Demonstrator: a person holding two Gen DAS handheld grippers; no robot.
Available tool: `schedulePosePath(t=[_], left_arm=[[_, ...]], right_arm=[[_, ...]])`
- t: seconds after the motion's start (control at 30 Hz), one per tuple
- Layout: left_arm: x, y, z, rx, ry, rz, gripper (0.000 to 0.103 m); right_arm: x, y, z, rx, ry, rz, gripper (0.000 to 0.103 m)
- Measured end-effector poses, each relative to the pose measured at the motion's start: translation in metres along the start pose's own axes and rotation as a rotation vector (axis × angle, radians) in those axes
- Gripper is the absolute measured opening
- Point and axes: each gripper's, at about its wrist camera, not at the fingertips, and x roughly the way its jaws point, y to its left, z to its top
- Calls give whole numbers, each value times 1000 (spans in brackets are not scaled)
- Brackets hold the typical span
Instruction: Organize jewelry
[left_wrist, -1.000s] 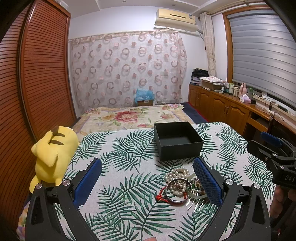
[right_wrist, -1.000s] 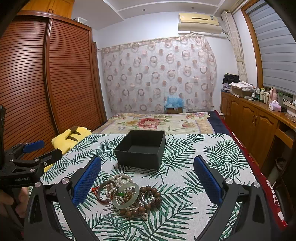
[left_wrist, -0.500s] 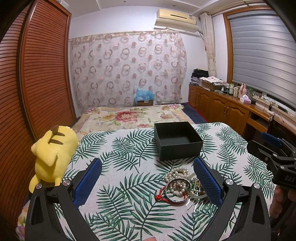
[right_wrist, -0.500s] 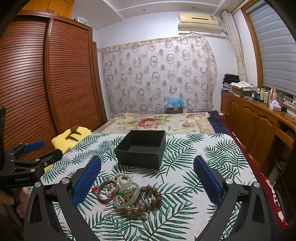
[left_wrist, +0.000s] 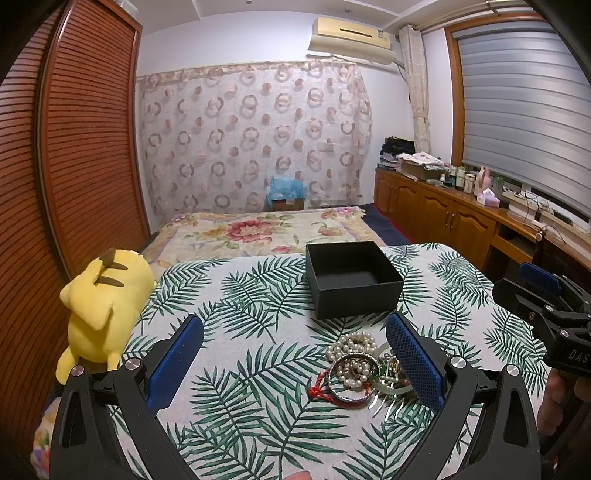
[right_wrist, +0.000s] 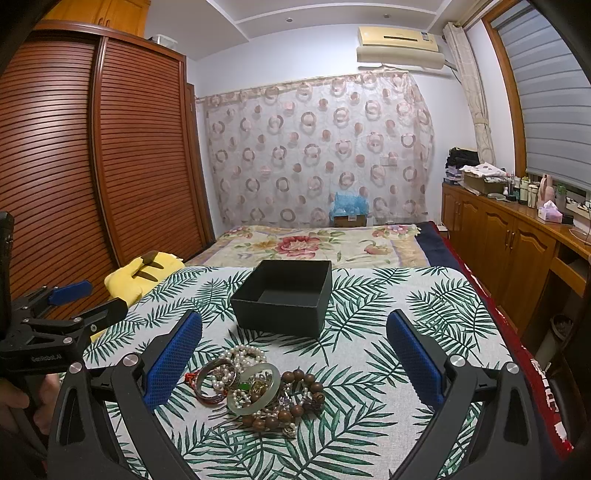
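On the palm-leaf cloth (right_wrist: 406, 314) the black box (right_wrist: 284, 295) sits far of the jewelry pile (right_wrist: 255, 387). Your right gripper (right_wrist: 293, 354) hangs spread wide, the pile just near of its gap; your left gripper (left_wrist: 295, 360), also spread, has the pile by its right finger.

One black open-topped box (right_wrist: 282, 295) stands on the leaf-print cloth (right_wrist: 406, 332). The jewelry pile holds one pale green jade bangle (right_wrist: 254, 388), one metal bangle (right_wrist: 215, 376), one brown wooden bead bracelet (right_wrist: 295, 398) and one pearl strand (right_wrist: 245, 355), perhaps more; the tangle hides the rest. One hair comb (left_wrist: 384, 402). One yellow plush toy (left_wrist: 101, 306).
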Motion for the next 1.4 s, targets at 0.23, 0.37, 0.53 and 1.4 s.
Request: schedulePosePath(t=[0.23, 0.37, 0.53, 1.4], left_arm=[[-3, -19, 14, 10, 37, -14, 96], [13, -17, 12, 10, 87, -37, 96], [29, -9, -2, 17, 143, -74, 96], [107, -1, -51, -20, 389, -317, 27]], right_arm=[[2, 1, -1, 0, 7, 3, 100], [10, 2, -7, -2, 27, 20, 100], [13, 8, -11, -10, 57, 36, 100], [62, 3, -61, -62, 267, 96, 99]])
